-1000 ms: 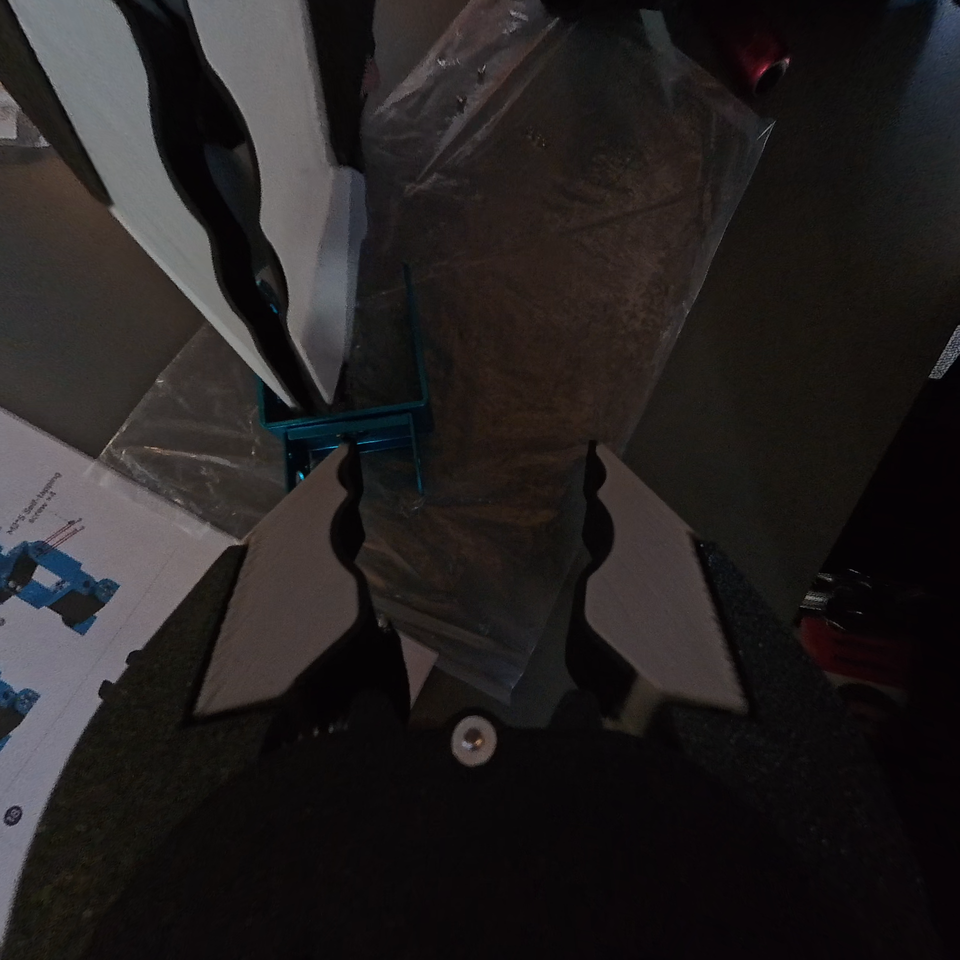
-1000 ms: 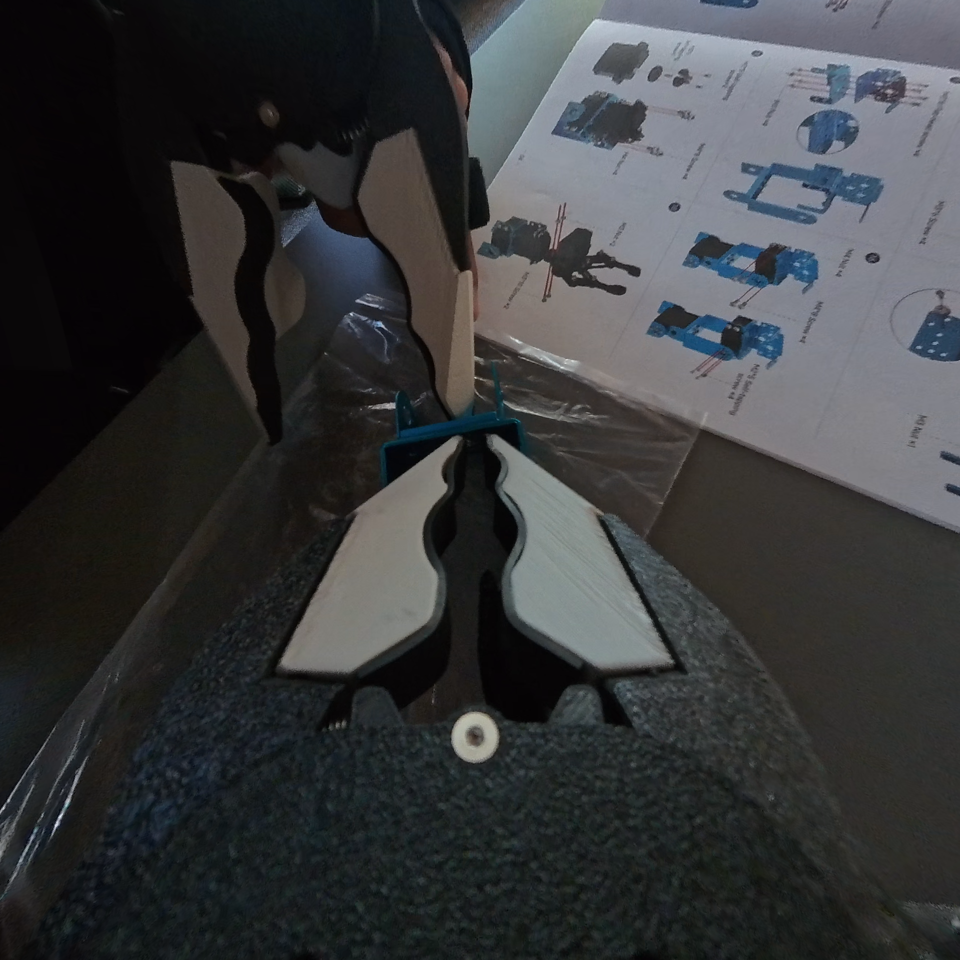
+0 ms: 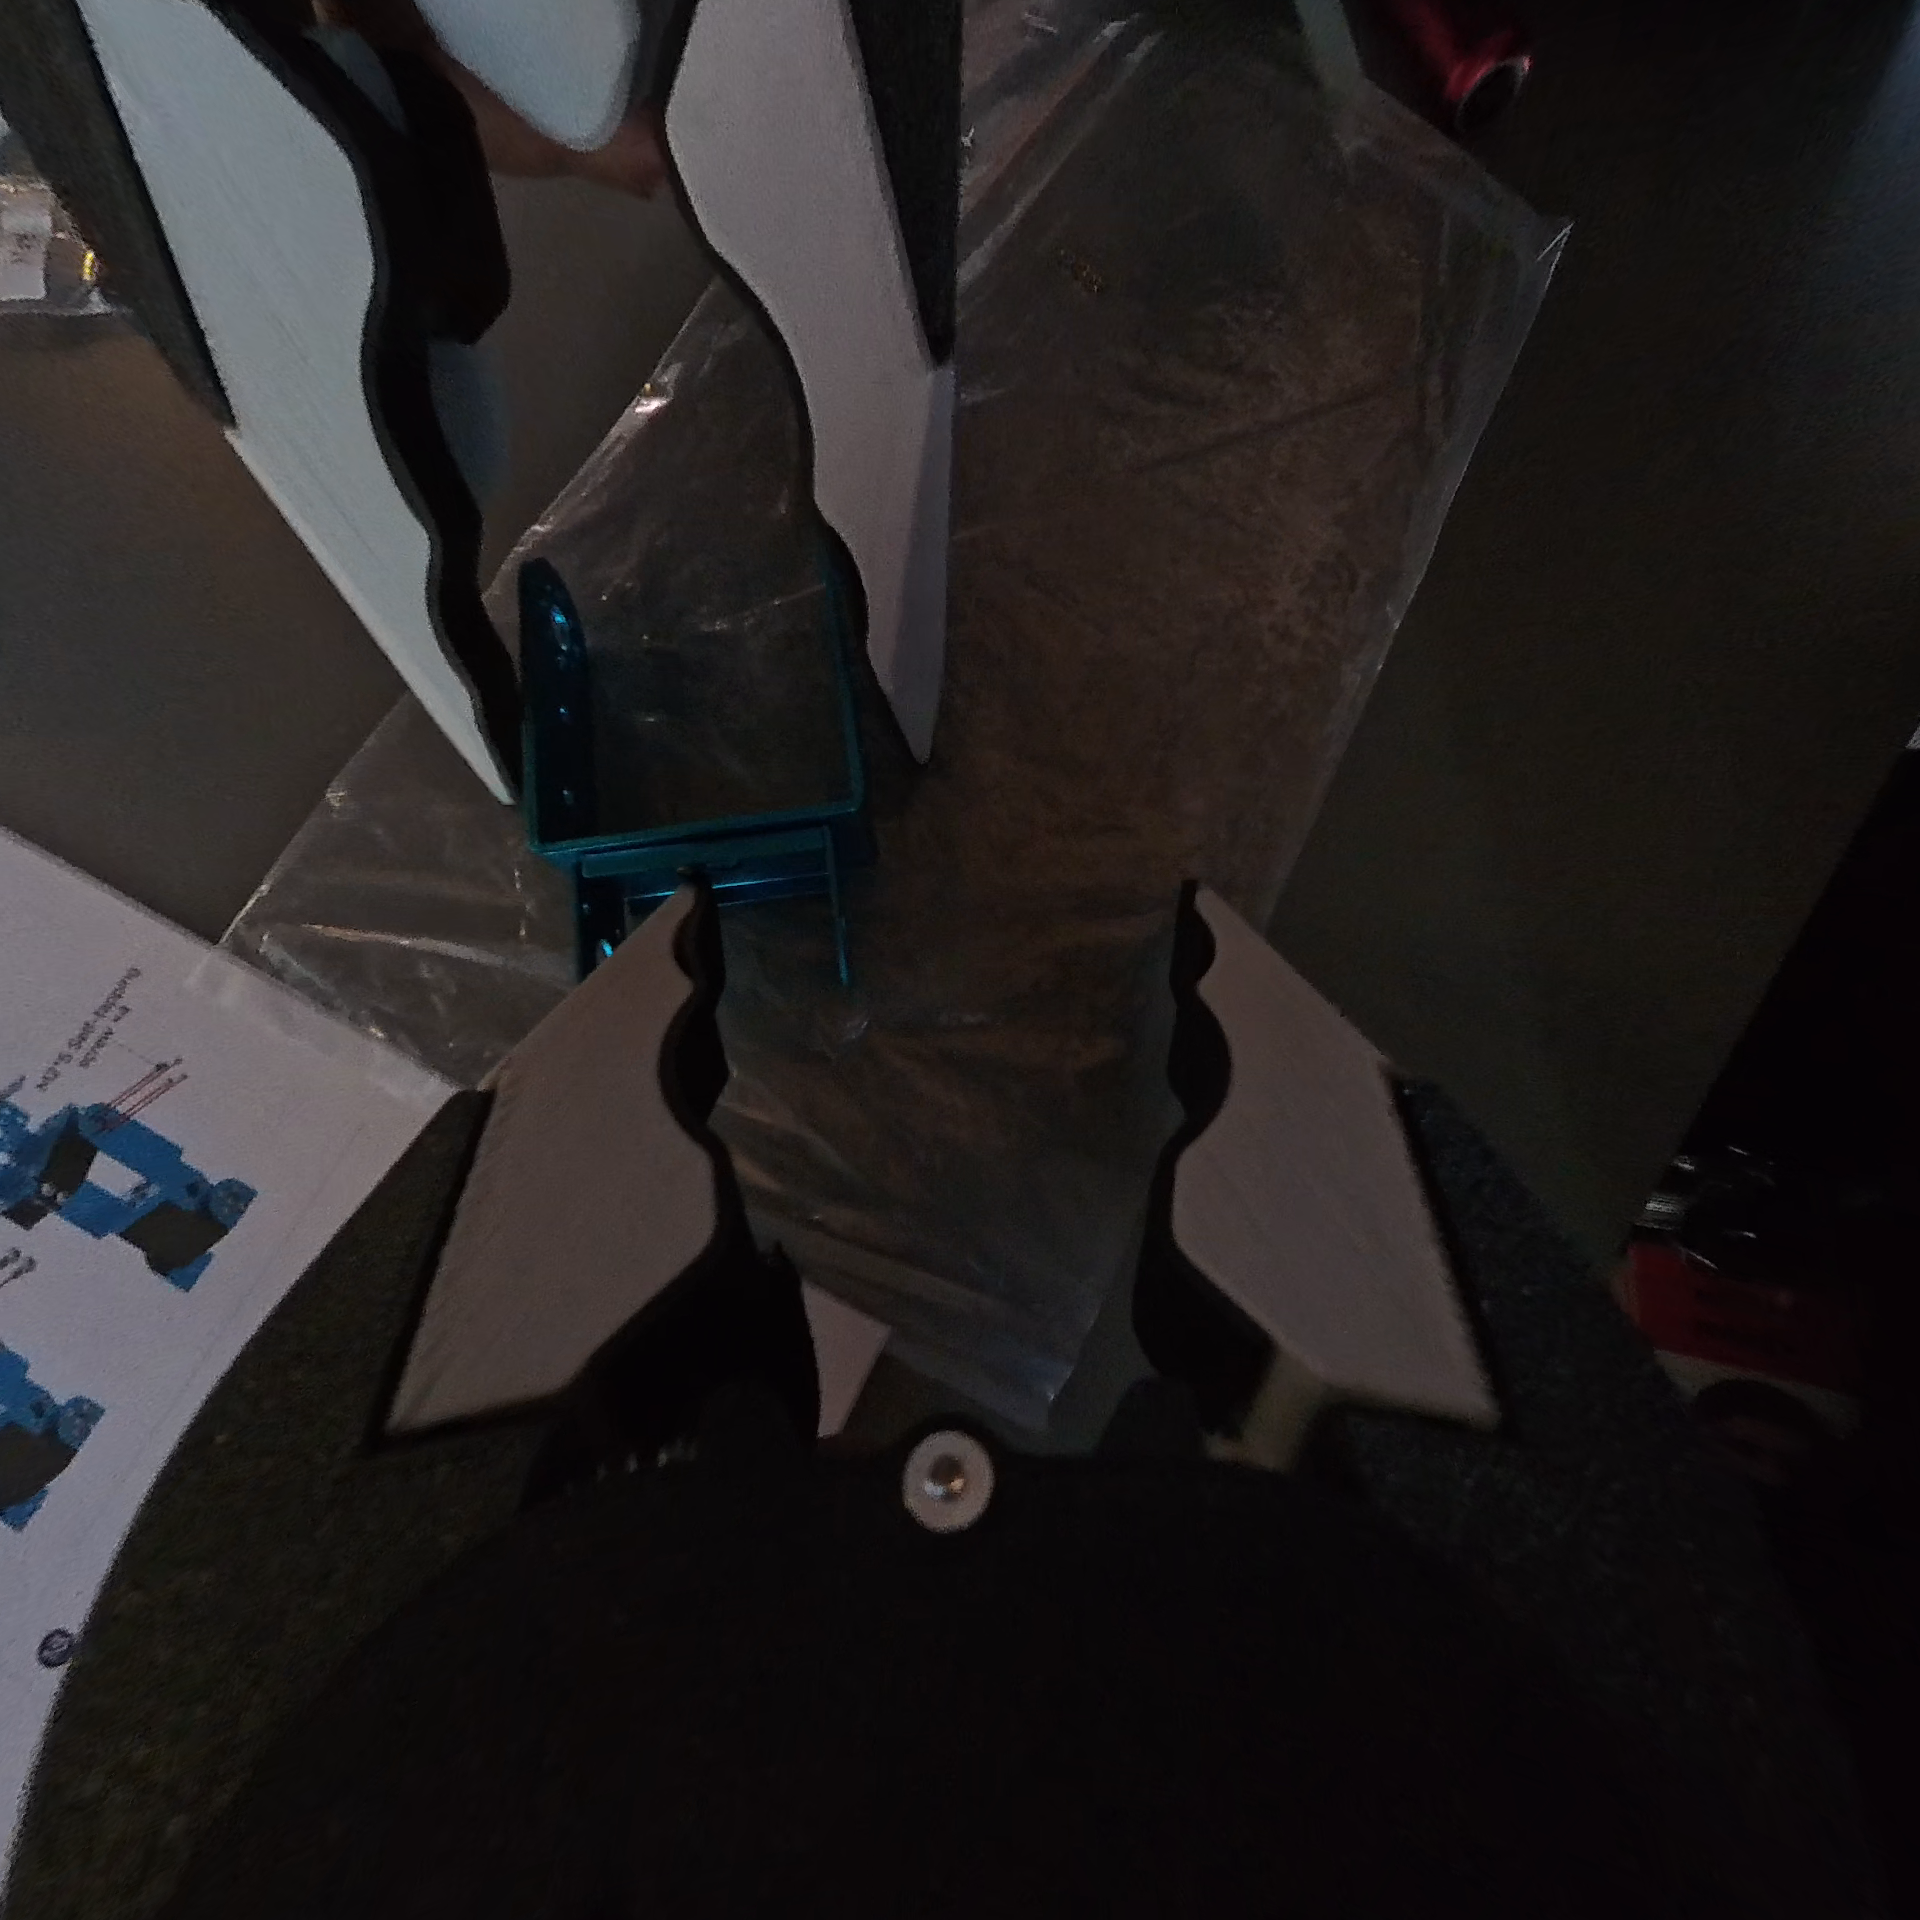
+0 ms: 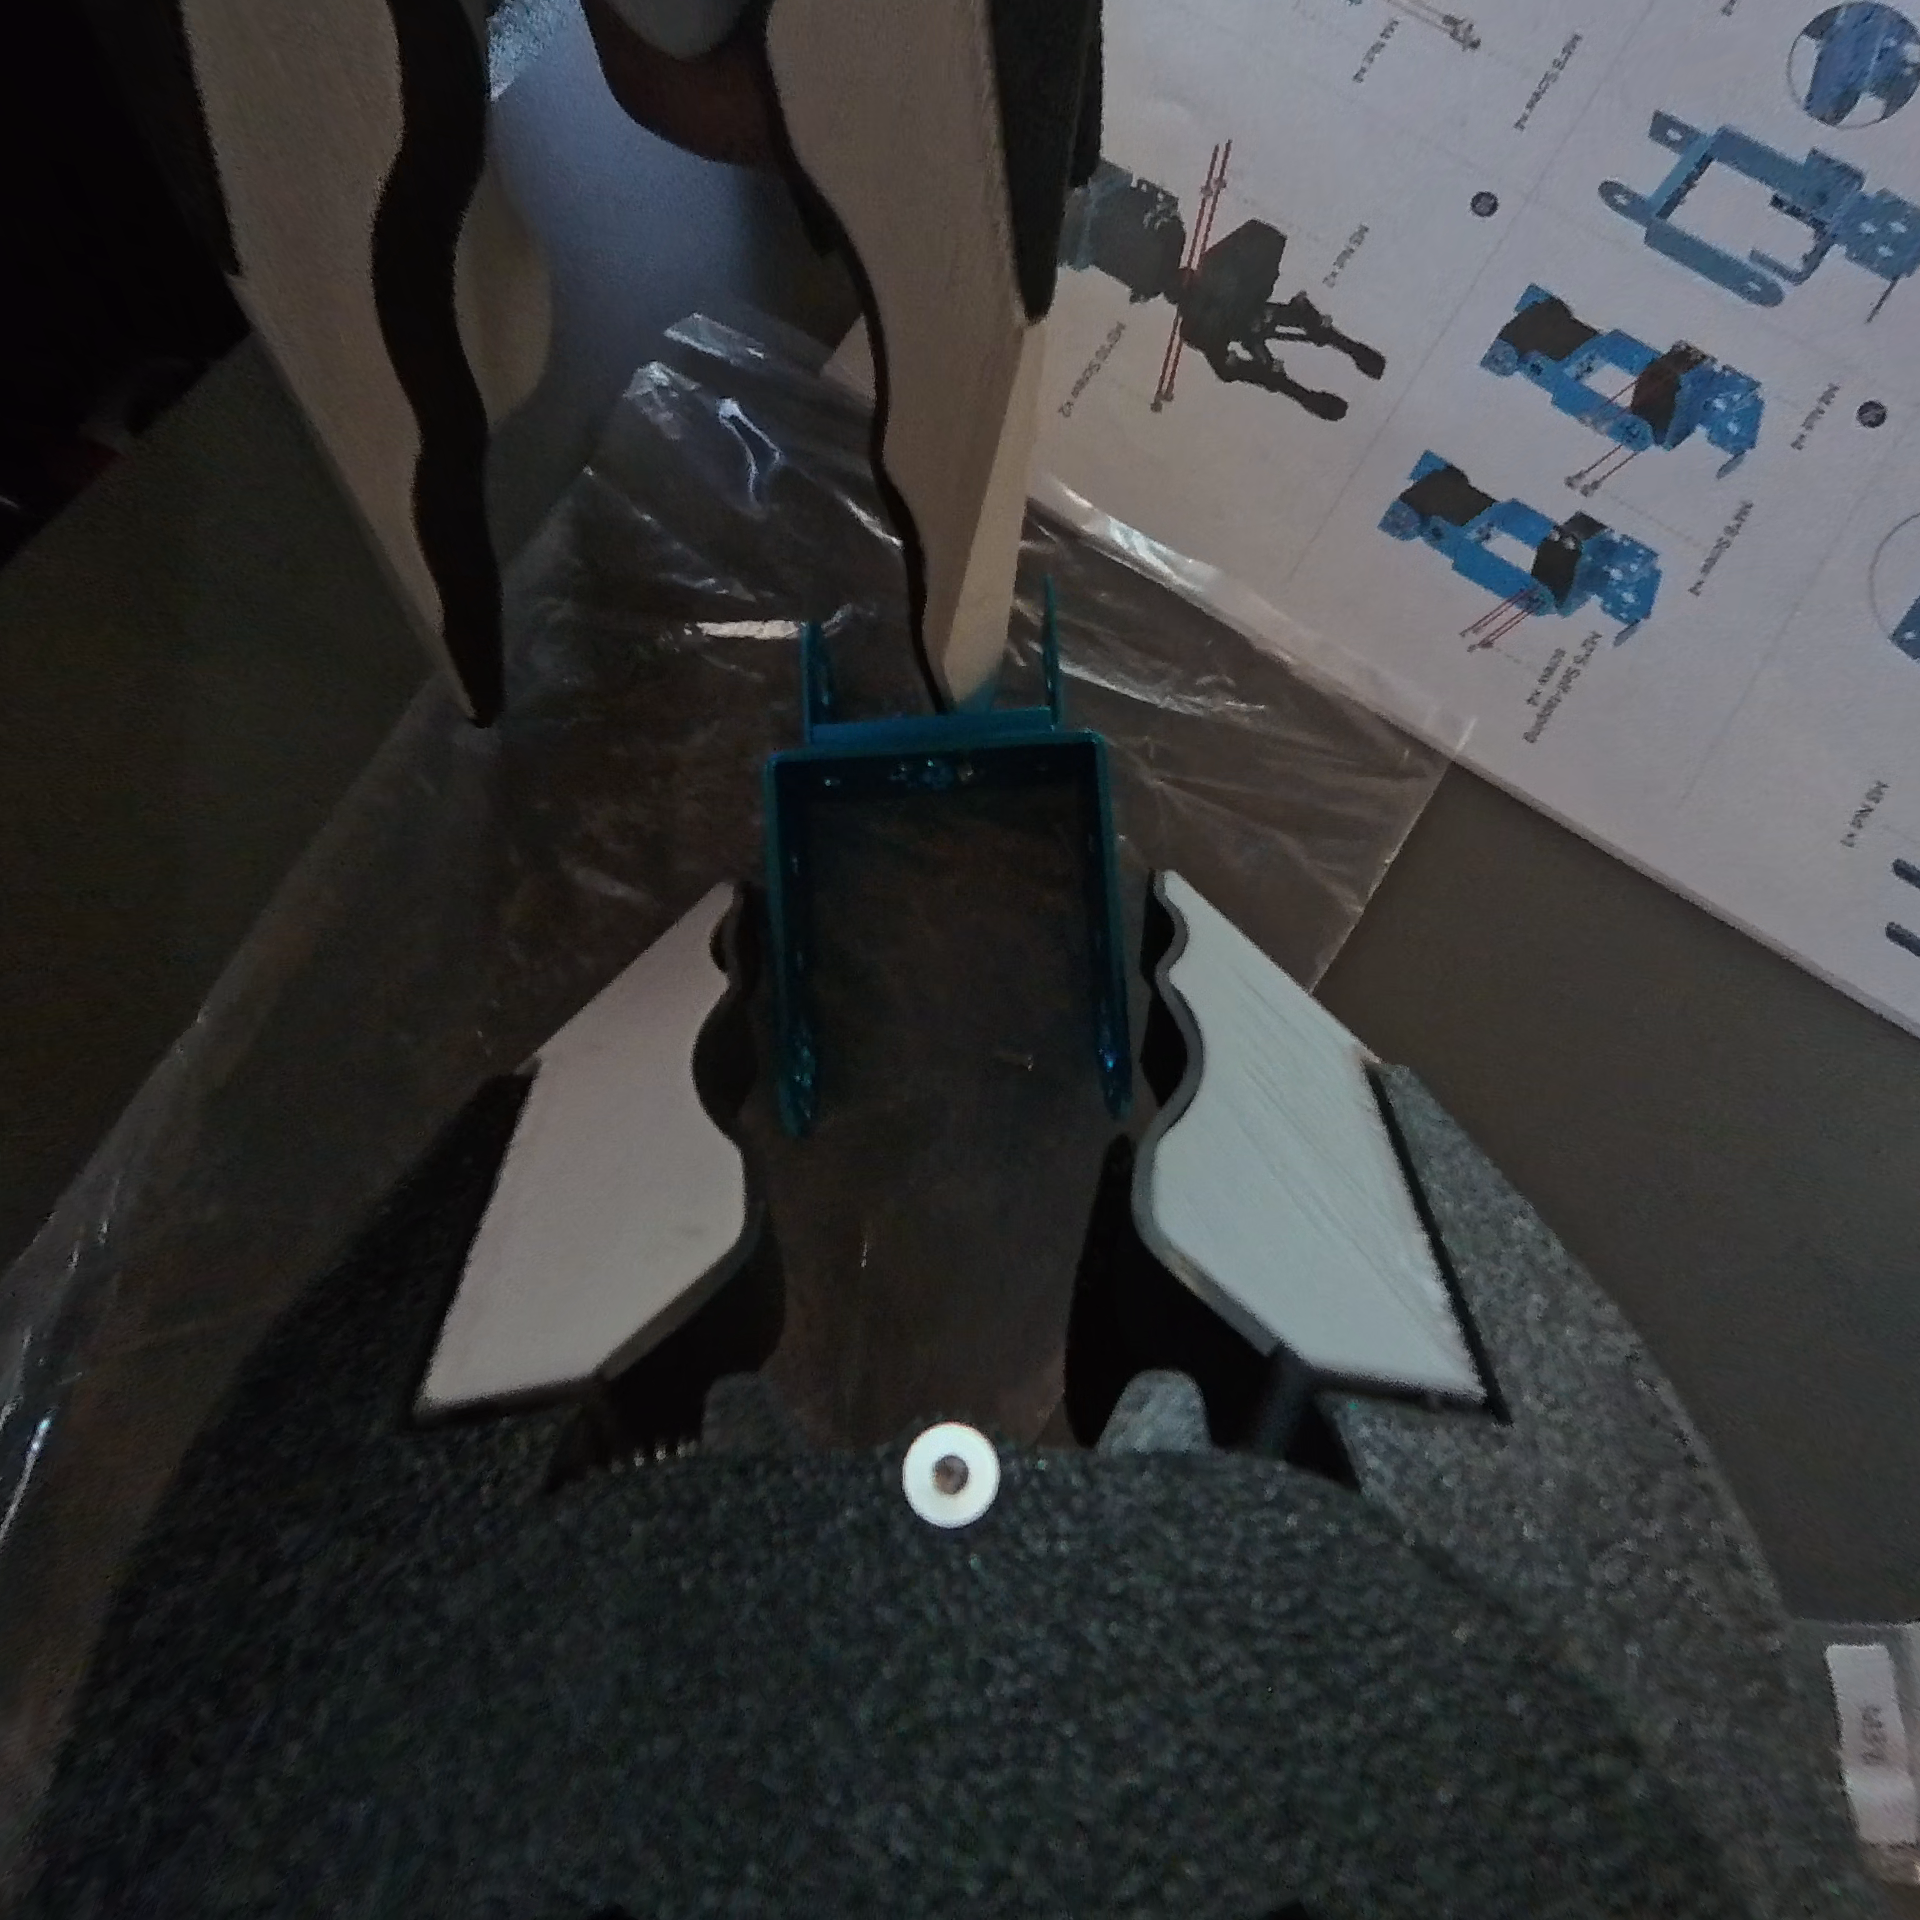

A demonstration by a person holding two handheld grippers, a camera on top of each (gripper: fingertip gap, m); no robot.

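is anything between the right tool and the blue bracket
Nothing visible. The right tool is open, and the blue bracket already lies between its fingers, its two arms just inside the pads on the clear plastic bag. The left tool, also open, comes in from the far end with one finger by the bracket.

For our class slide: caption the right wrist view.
Open right hand-held gripper straddles blue U-shaped metal bracket on clear plastic bag.

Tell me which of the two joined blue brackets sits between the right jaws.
The larger U-shaped bracket, whose arms point back between the open right jaws. The smaller bracket lies beyond it, at the left gripper's fingertip.
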